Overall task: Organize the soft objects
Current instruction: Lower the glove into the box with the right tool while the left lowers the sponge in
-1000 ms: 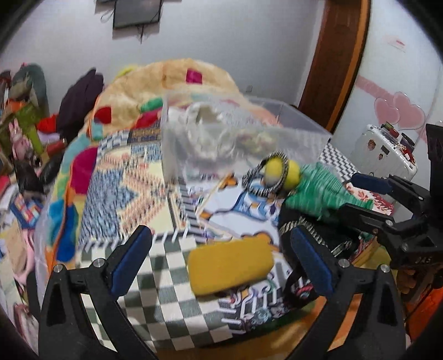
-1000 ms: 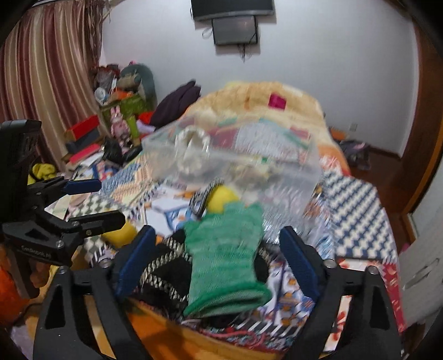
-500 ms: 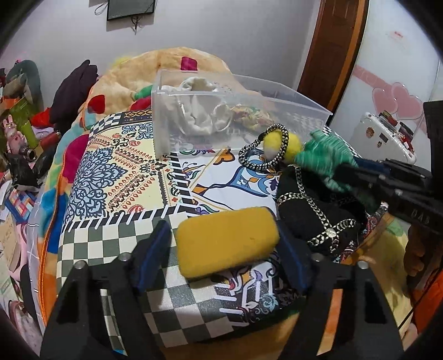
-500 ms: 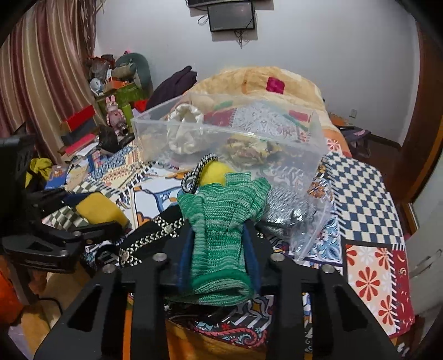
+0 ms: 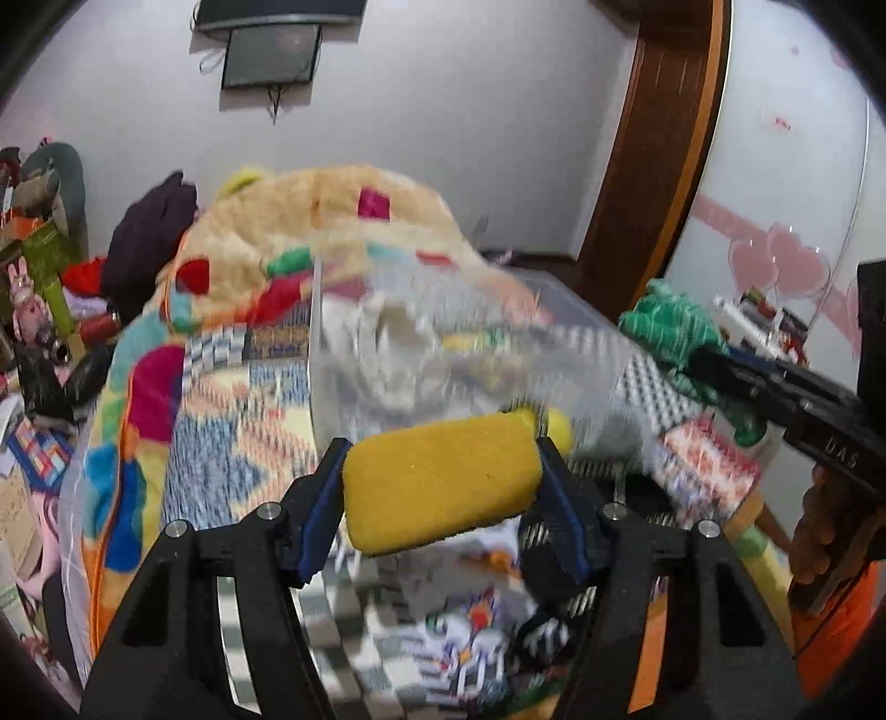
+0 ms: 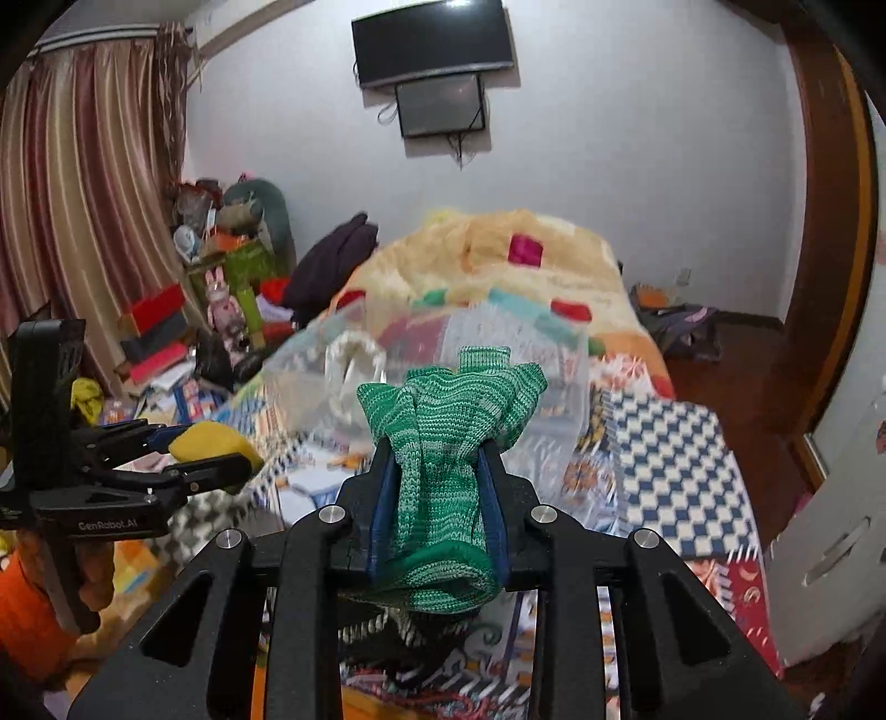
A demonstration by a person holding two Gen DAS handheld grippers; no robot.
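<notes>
Both soft things have come up off the bed since half a second ago. The soft yellow sponge block (image 5: pixel 440 481) now sits in the lower middle of the left picture, squeezed between the blue pads of the left gripper (image 5: pixel 441 487). The green striped knitted glove (image 6: pixel 443 476) is in the middle of the right picture, pinched tight by the right gripper (image 6: pixel 440 498), with its cuff hanging down.

Just behind both is the see-through plastic box (image 5: pixel 421 354), blurry, with something white inside. It rests on the bed with the colourful patchwork cover (image 6: pixel 664 448). A fluffy tan blanket with bright patches (image 5: pixel 332 216) is piled behind the box. High up on the white wall (image 6: pixel 637 138) hangs a black flat screen (image 6: pixel 432 41). Striped brown curtains (image 6: pixel 83 221) fill the upper left of the right picture.
</notes>
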